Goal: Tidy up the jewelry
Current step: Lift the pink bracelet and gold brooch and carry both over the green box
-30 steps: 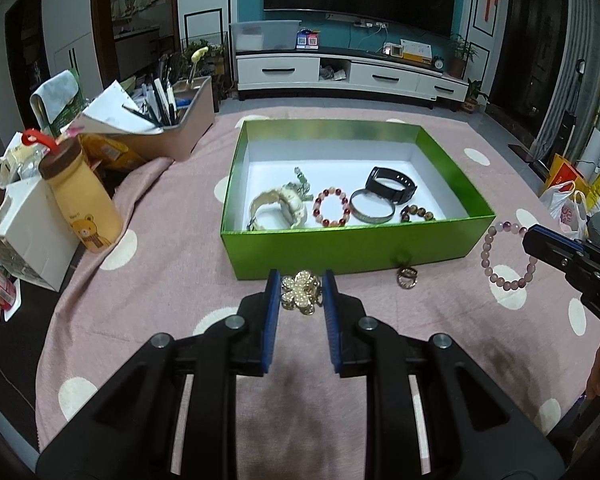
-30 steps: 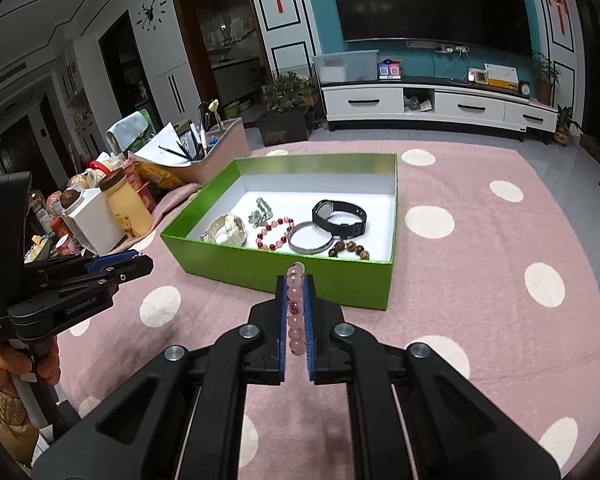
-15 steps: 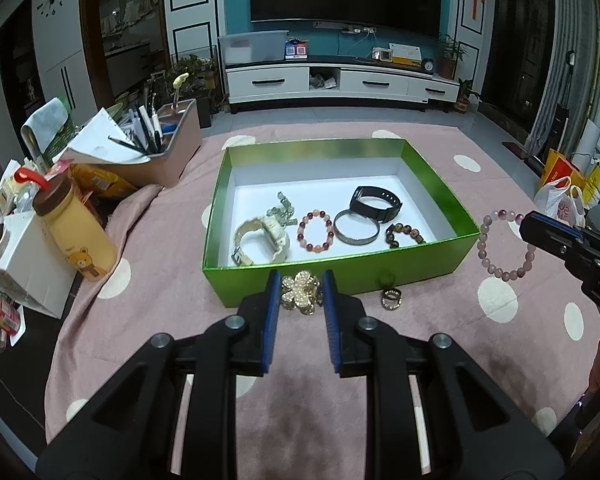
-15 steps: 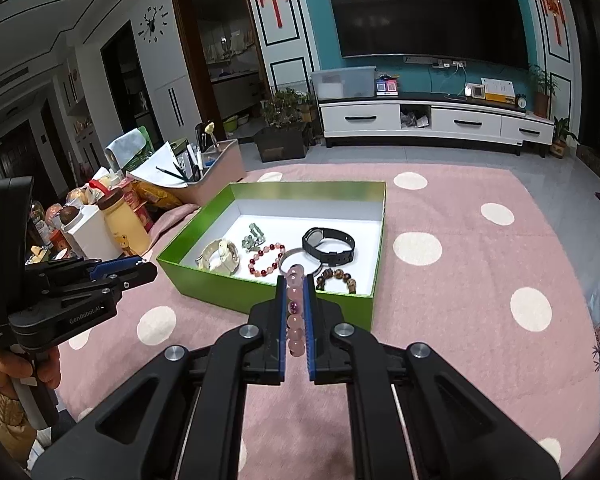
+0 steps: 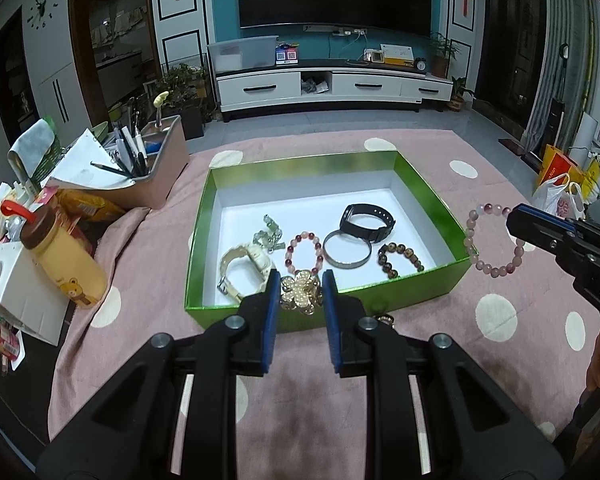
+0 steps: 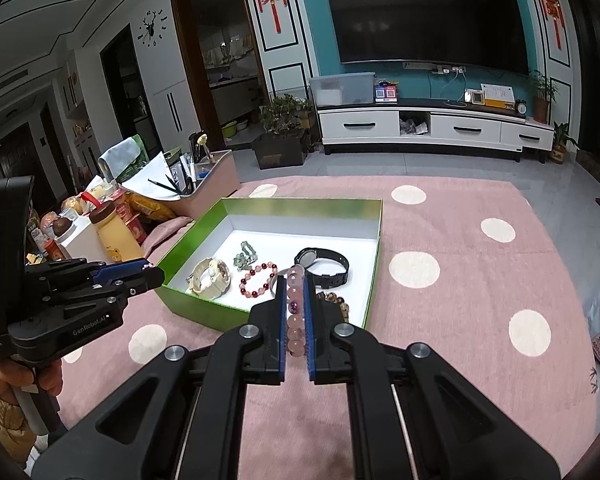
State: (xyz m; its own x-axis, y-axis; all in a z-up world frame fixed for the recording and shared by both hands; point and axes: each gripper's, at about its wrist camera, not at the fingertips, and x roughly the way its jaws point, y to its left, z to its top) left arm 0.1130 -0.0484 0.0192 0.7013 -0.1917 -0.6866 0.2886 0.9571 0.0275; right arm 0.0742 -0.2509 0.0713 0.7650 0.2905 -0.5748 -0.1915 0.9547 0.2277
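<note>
Pink cloth with white dots (image 5: 500,184) covers the table where I work, and the green box (image 5: 428,196) stands open in the middle of it. My left gripper (image 5: 300,294) is closed narrow on a gold flower brooch (image 5: 300,295) and hangs above the near wall of the box. My right gripper (image 6: 295,306) clamps a pink bead bracelet (image 6: 294,312), which hangs as a loop beside the right wall in the left view. I judge the step is carrying both pieces to the box. Next I must pass over the walls, lower, and open the jaws above bare white floor. Free room is at the back half; the front row holds the cream watch (image 5: 244,266), red bead bracelet (image 5: 303,250), metal bangle (image 5: 347,249), black band (image 5: 366,222) and brown beads (image 5: 400,258).
</note>
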